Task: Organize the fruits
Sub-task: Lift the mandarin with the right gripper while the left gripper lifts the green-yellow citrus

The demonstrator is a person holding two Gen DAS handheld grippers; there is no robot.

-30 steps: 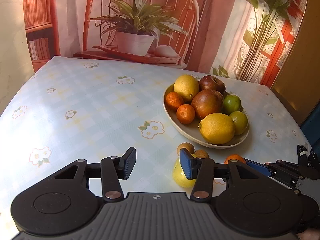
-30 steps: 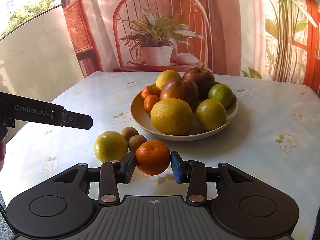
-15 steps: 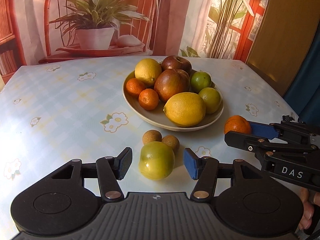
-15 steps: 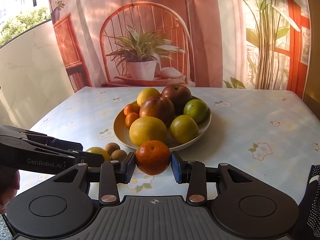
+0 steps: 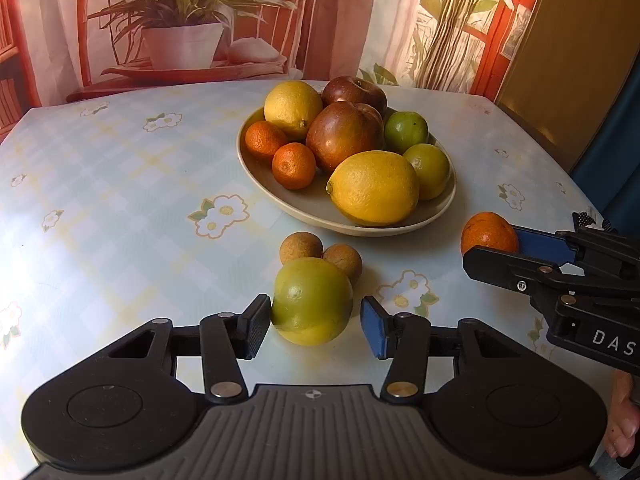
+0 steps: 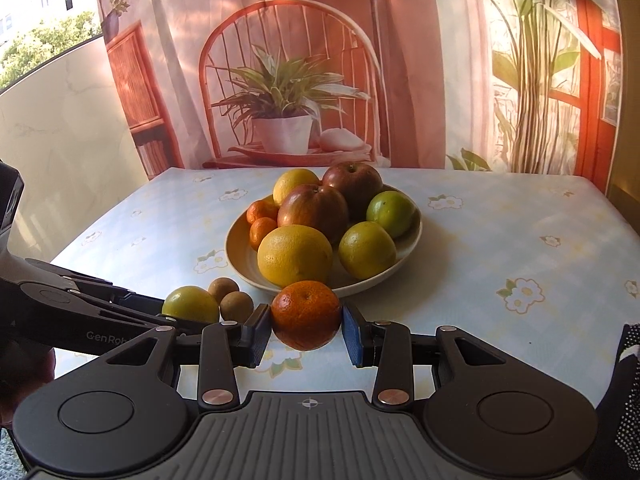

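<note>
On a table covered w/ a pale blue checked cloth printed w/ white flowers, a beige bowl of fruit is seen near the middle. Inside the bowl, two lemons, two dark red apples, two green citrus fruits & two small mandarins are piled together.

Just in front of the bowl, on the cloth, a yellow-green fruit is seen w/ two small brown round fruits touching it on the far side.

From the left wrist view, the left gripper is pointed down at the yellow-green fruit, which lies between its two fingers. Its jaws are closing; the left pad is seen at the fruit's skin, while a gap is left between the fruit & the blue right pad, so the fruit is not yet gripped.

From the right wrist view, the right gripper is clenched on an orange mandarin, w/ both pads pressed against its sides. The mandarin is held in front of the bowl's near rim. In the left wrist view, the same mandarin is seen to the right of the bowl, clear of it.

Behind the table, a printed backdrop is hung, showing a rattan chair, a potted plant & a red window frame. Fingers of a person's hand are glimpsed at the lower right edge of the left wrist view.
</note>
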